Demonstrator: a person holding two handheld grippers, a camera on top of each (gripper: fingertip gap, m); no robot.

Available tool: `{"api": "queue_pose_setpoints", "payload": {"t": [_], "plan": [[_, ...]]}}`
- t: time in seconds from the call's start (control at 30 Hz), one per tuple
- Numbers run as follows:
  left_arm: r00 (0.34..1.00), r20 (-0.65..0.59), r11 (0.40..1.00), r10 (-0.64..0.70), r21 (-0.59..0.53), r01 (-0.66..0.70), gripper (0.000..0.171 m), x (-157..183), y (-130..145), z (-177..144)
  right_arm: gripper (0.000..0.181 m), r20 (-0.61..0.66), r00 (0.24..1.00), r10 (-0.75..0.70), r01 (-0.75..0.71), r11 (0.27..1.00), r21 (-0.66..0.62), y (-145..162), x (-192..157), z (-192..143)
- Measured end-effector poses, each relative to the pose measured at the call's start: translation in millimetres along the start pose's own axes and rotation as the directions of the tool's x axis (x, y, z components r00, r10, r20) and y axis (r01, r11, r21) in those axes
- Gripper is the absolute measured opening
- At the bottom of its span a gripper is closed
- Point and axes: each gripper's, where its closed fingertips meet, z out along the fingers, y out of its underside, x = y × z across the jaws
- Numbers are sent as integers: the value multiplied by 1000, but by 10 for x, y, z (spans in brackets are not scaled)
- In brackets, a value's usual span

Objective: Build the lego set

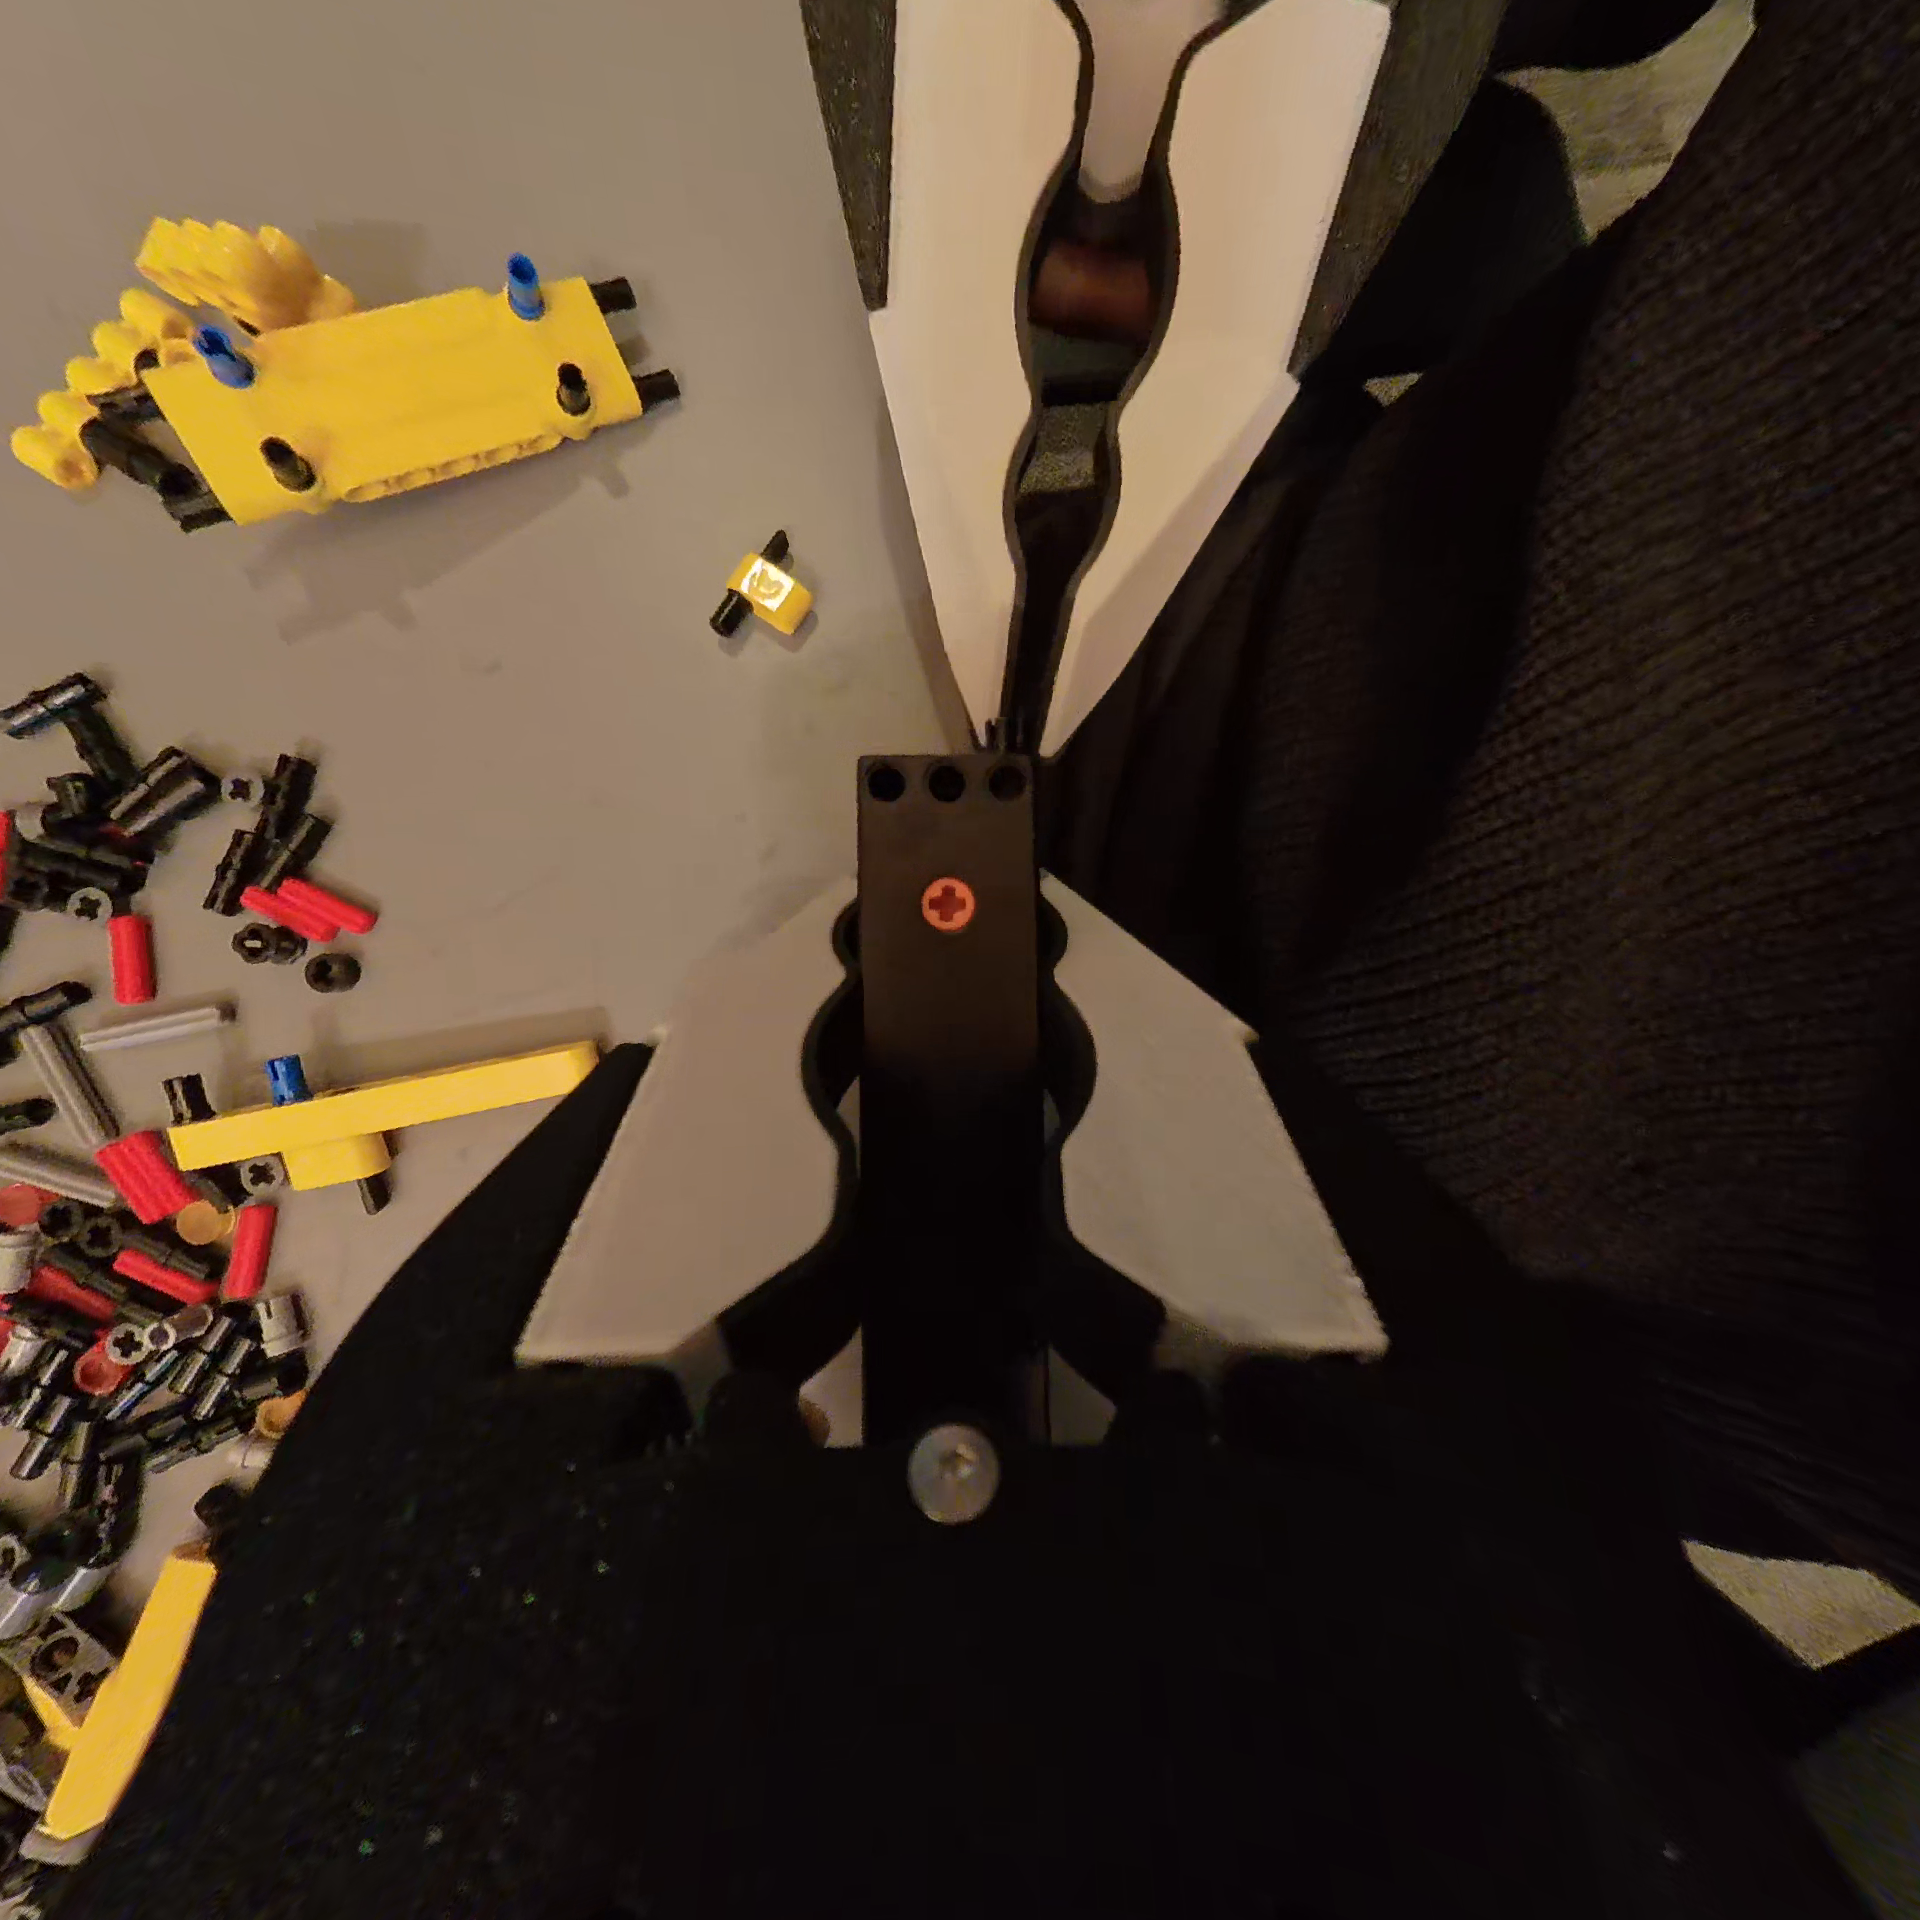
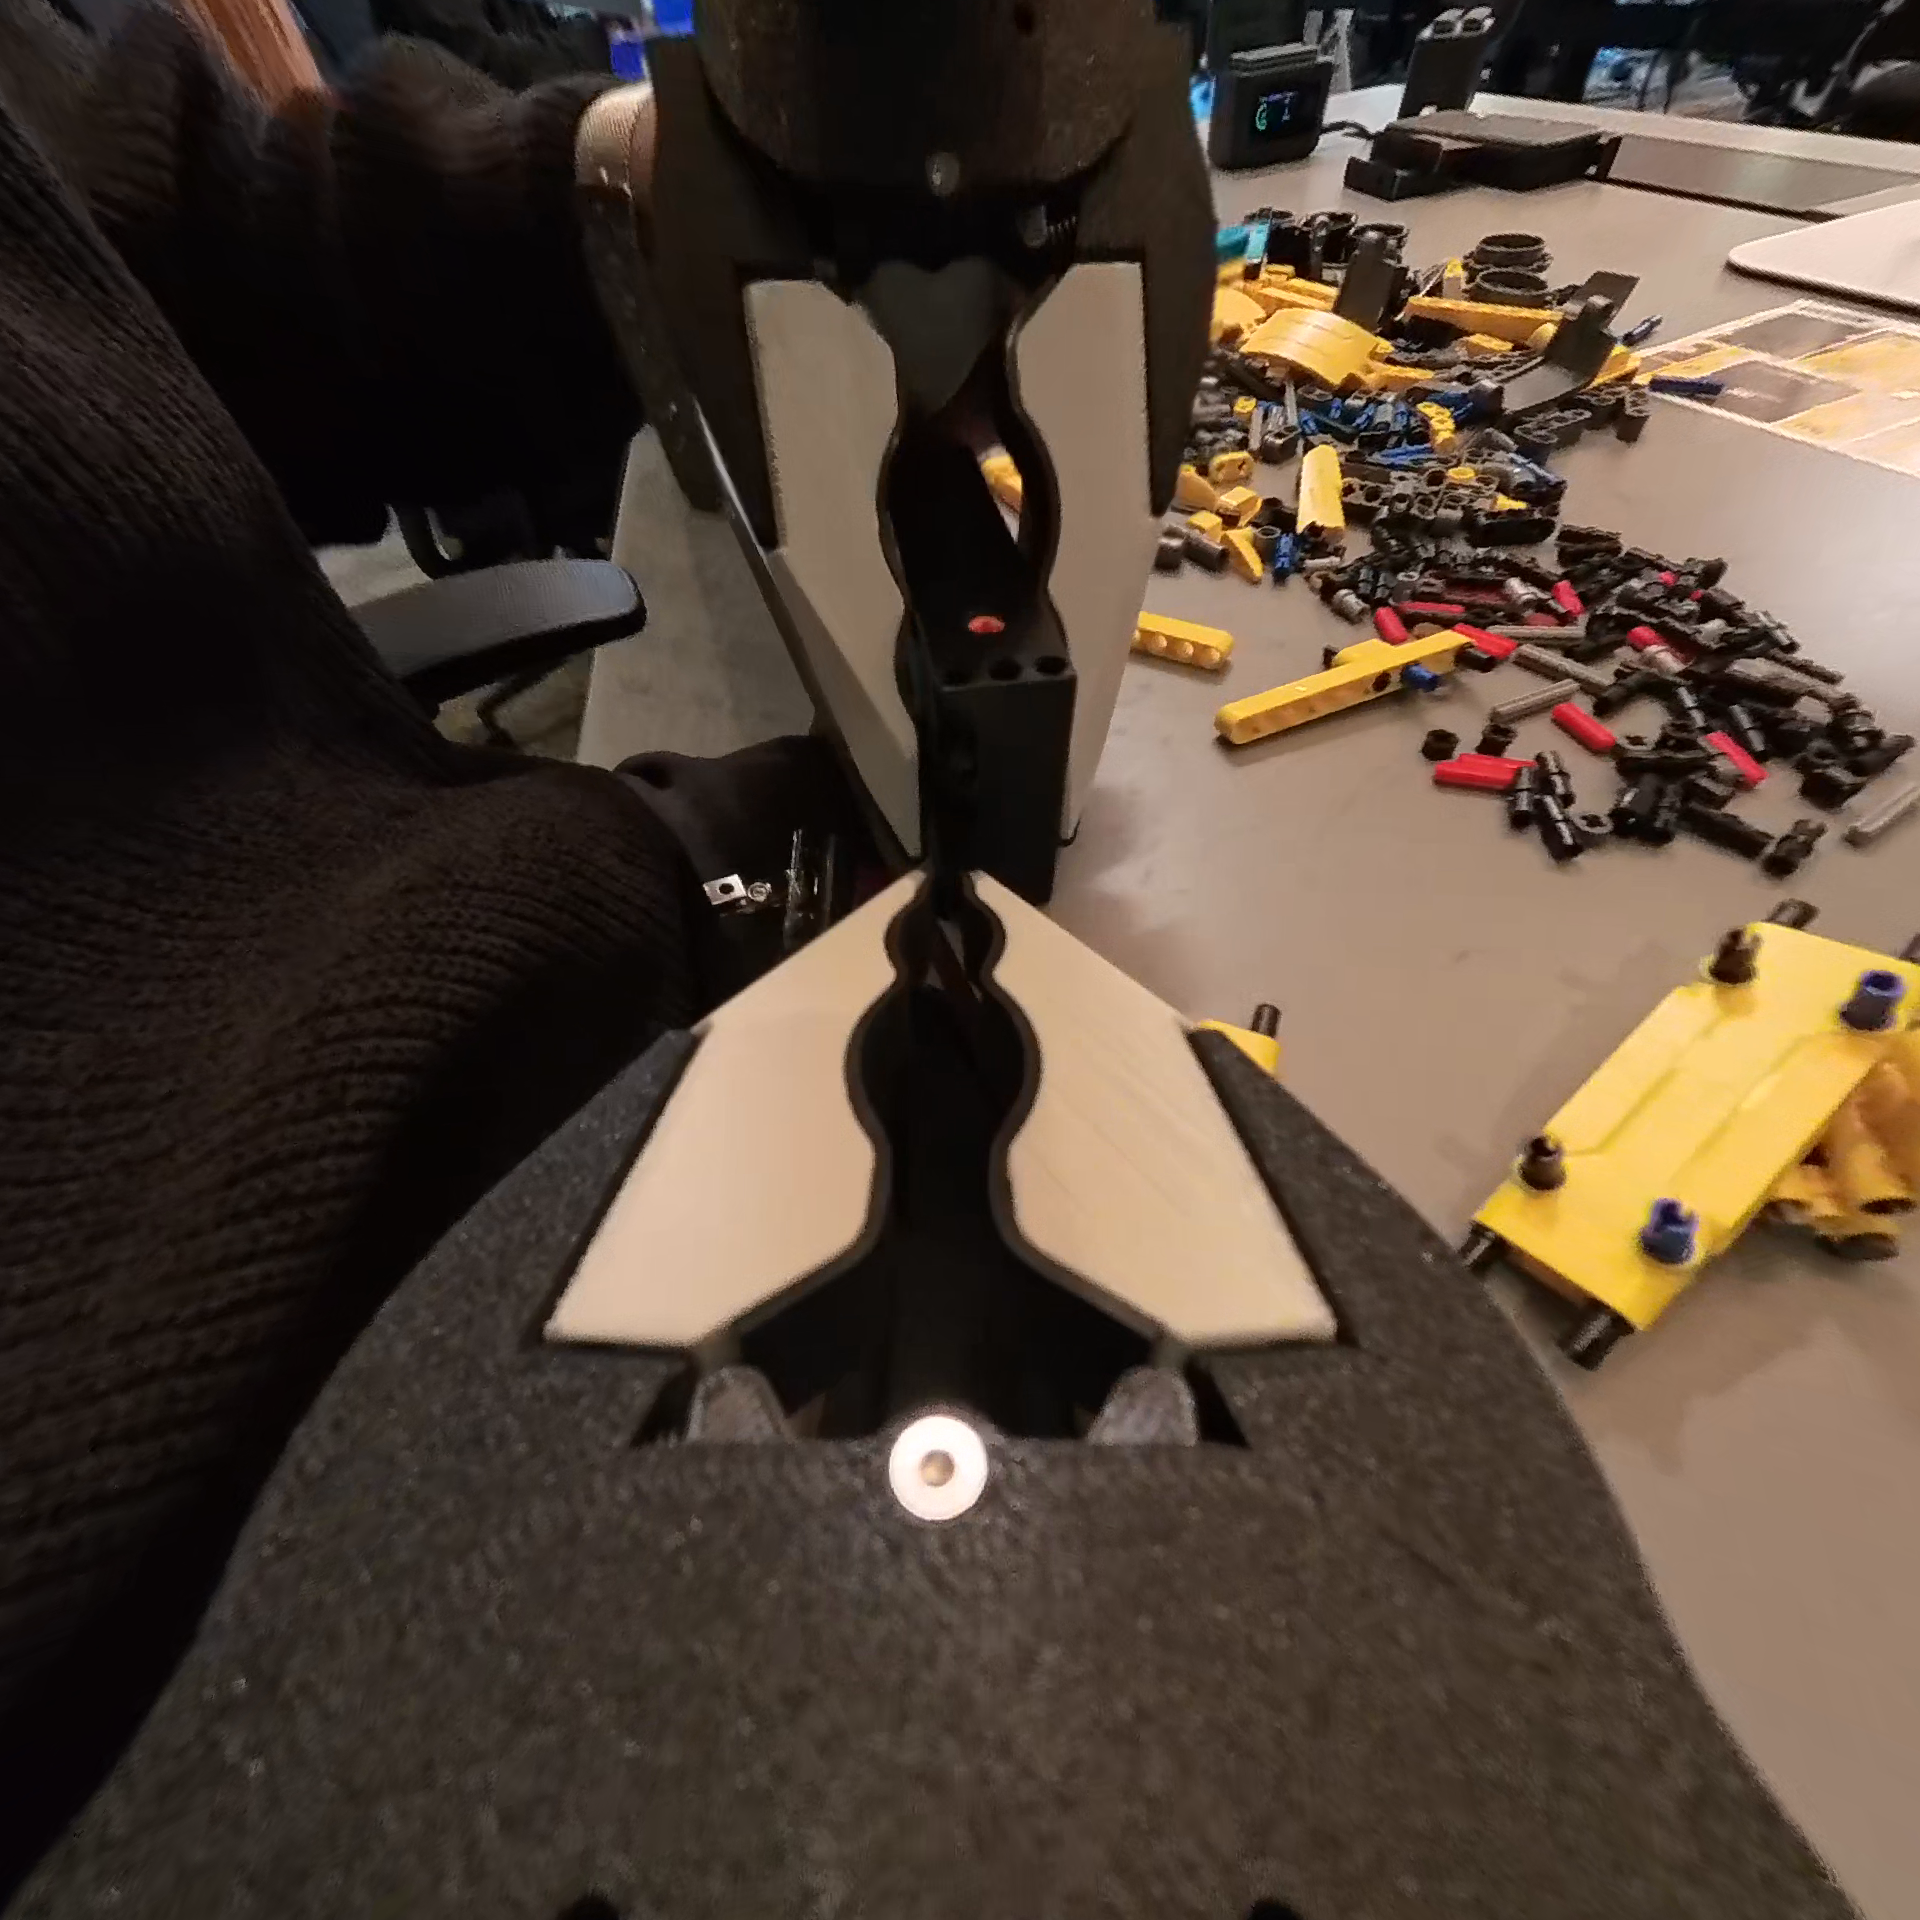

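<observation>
The left gripper (image 1: 948,790) clamps a black beam (image 1: 948,997) with a red pin. The right gripper (image 2: 940,883), tips pinched together, meets the beam's end over the near edge of the grey table (image 2: 1455,1558). A yellow assembly (image 1: 384,400) lies near, with loose parts (image 2: 1621,665) farther in. Keeping both grips square and steady looks wise here.

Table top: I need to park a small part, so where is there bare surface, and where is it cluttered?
Bare grey table lies between the yellow assembly, the loose yellow connector and the pile of pins and axles. In the right wrist view, the strip between that assembly and the yellow beam is also free. The far heap of parts is crowded.
</observation>
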Motion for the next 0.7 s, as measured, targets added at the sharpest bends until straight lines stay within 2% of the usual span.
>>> {"api": "queue_pose_setpoints", "payload": {"t": [0.1, 0.2, 0.37, 0.57, 0.7], "plan": [[1000, -11, 999, 11, -35, -12, 26, 14, 27, -6, 5, -37, 999, -28, 27, 999, -38, 30, 2, 20], [1000, -24, 998, 14, -62, -16, 27, 25, 45, -11, 5, -59, 998, 6, -9, 999, -47, 39, -3, 29], [999, 6, 997, 32, -75, -32, 34, 14, 12, -34, 5, -96, 994, 61, -62, 998, -12, 28, -8, 11], [995, 38, 993, 96, -79, -93, 26, 25, -16, -64, 5, -114, 986, 121, -118, 992, 39, 70, -6, 5], [988, 12, 983, 157, -100, -155, 26, 92, -11, -58, 5, -102, 987, 125, -118, 990, 72, 109, -58, 28]]}}
